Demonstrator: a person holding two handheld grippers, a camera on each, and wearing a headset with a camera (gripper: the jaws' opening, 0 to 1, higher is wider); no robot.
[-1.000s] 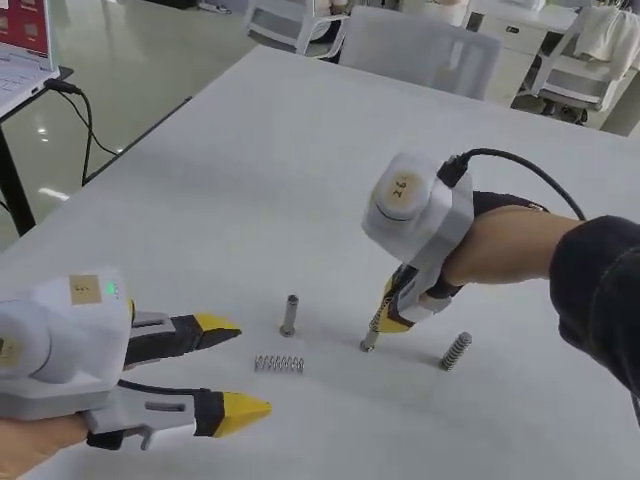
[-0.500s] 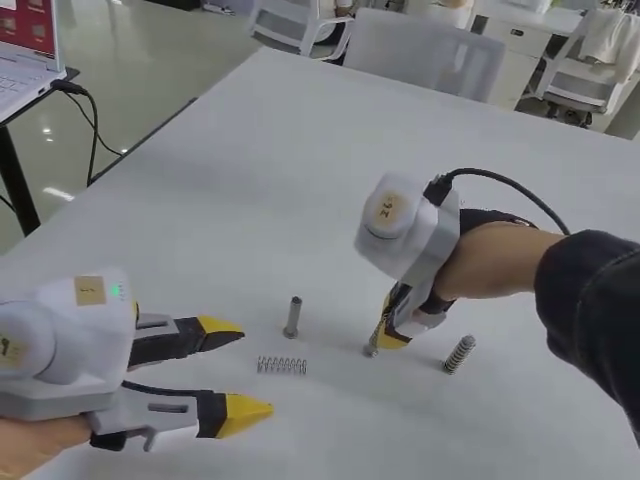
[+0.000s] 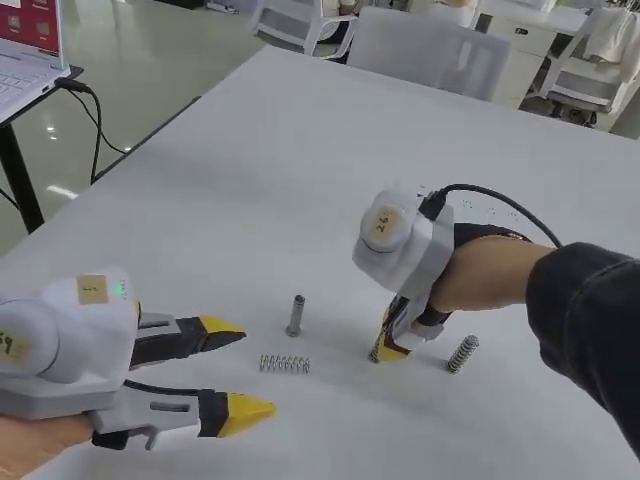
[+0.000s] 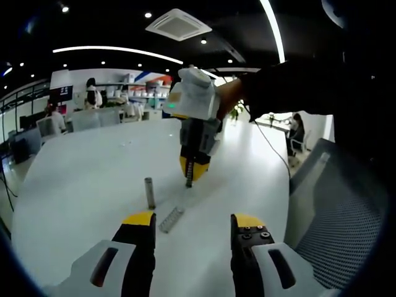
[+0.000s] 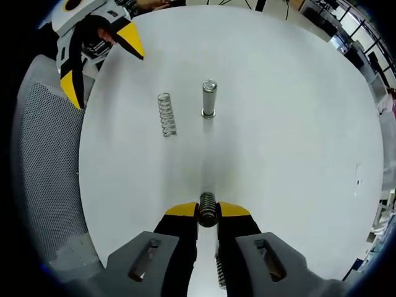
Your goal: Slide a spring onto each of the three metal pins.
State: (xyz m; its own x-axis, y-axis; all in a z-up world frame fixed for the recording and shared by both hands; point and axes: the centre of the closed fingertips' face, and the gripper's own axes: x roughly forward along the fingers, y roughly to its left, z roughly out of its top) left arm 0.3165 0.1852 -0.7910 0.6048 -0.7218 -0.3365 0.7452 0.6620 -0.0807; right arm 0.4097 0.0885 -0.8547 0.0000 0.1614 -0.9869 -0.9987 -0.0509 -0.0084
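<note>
Head view, centre right: right gripper (image 3: 388, 347) in a person's hand (image 3: 478, 278), tipped steeply down at the white tabletop (image 3: 300, 150). Grips a spring (image 3: 377, 346) between narrow jaws, yellow tips just above the surface. Right gripper view, bottom centre: same right gripper (image 5: 207, 213), spring (image 5: 207, 209) seen end-on, pinched on both sides. Left gripper view, centre: right gripper (image 4: 193, 170) with the spring (image 4: 189, 178) hanging upright below its tips, down to the tabletop (image 4: 80, 173). Cannot tell whether a pin sits inside it.

Head view, lower left: left gripper (image 3: 238, 368), level, jaws wide and holding nothing. Same in left gripper view, bottom centre (image 4: 193, 221).

Bare pin (image 3: 297, 315) upright, centre of head view, left of the gripped spring and apart from it; upper centre in right gripper view (image 5: 209, 99); centre left in left gripper view (image 4: 149, 192).

Loose spring (image 3: 284, 364) flat on the tabletop, just below the bare pin in head view, not touching it; beside the pin in the gripper views (image 5: 166, 114) (image 4: 171, 219).

Tilted spring (image 3: 462, 353) right of the right gripper, well apart from the bare pin. Contents not discernible.
</note>
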